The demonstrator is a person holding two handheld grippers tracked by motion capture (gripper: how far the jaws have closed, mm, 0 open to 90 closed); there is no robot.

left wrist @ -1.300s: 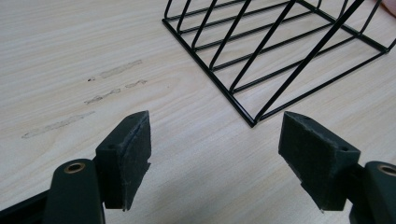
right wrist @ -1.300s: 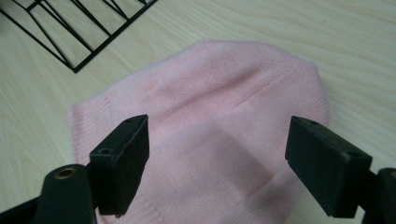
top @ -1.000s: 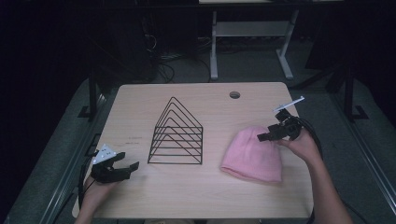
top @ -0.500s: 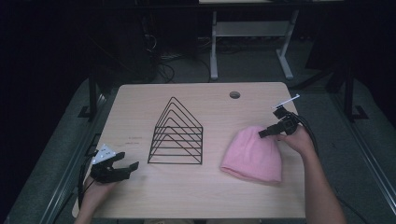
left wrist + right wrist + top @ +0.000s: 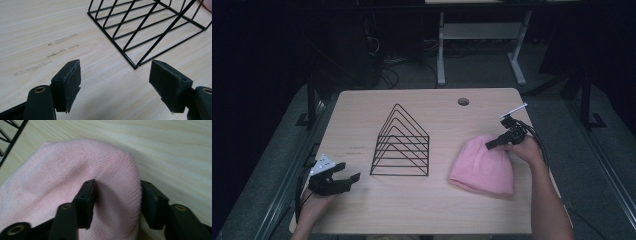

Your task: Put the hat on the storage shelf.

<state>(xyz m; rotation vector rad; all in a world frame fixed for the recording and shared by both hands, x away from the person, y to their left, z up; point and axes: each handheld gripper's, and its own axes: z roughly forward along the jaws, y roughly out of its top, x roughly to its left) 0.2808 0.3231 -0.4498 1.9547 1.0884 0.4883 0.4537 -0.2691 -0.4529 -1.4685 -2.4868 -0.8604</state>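
Note:
A pink knitted hat (image 5: 484, 167) lies flat on the right half of the wooden table (image 5: 362, 112). My right gripper (image 5: 493, 144) is at the hat's far edge, with its jaws closed in on a raised fold of the pink hat (image 5: 115, 192); fabric bulges between the two pads. A black wire rack (image 5: 401, 144) of nested triangles stands at the table's middle. My left gripper (image 5: 346, 176) rests low at the front left, jaws wide open with nothing between them; the wire rack (image 5: 150, 30) lies just ahead of it.
A round cable hole (image 5: 463, 101) sits in the table's far right part. Faint scuff marks (image 5: 47, 56) streak the wood in front of the left gripper. A white desk frame (image 5: 477, 35) and cables stand on the floor beyond the table.
My right gripper has moved a little left and down onto the hat's far edge and taken a fold between its jaws. The left gripper has stayed where it was.

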